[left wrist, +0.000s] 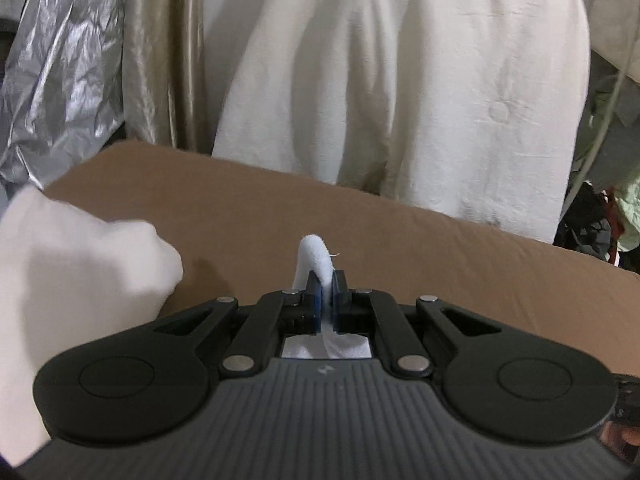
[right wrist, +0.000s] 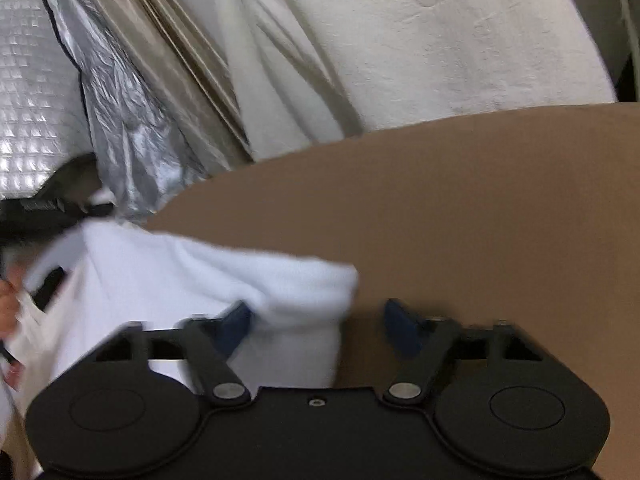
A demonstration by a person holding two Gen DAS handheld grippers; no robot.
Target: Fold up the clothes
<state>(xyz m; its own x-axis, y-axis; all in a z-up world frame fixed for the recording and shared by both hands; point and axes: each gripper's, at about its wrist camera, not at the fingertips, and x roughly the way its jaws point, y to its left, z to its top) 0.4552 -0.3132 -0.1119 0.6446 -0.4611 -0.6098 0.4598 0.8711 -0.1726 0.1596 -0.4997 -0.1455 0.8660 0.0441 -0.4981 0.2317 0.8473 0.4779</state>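
While the white garment (right wrist: 224, 280) lies in the lower left of the right wrist frame, spread over the brown surface (right wrist: 480, 200), a small fold of the same white cloth stands up between the fingers of the left gripper (left wrist: 327, 280) at the lower centre of the left wrist frame. Those fingers are clenched on this fold. The right gripper (right wrist: 316, 320) has its fingers spread wide and grasps nothing; the corner of the garment lies in the gap, against the left pad, while the right pad is well apart from it.

The left grip catches only a narrow pinch, so the cloth could slip out if it is pulled hard or fast. If the right fingers close where they stand now, they may take only the thin corner, or miss it, and the fold would come out crooked.

The garment is blurred in both views and cut off at the left edges, so its kind, its full outline and how many times it is already folded cannot be told. A hand (right wrist: 8, 300) shows only partly at the left edge of the right wrist frame. Behind the surface hang a cream cloth (left wrist: 400, 80) and a silver sheet (left wrist: 60, 60).
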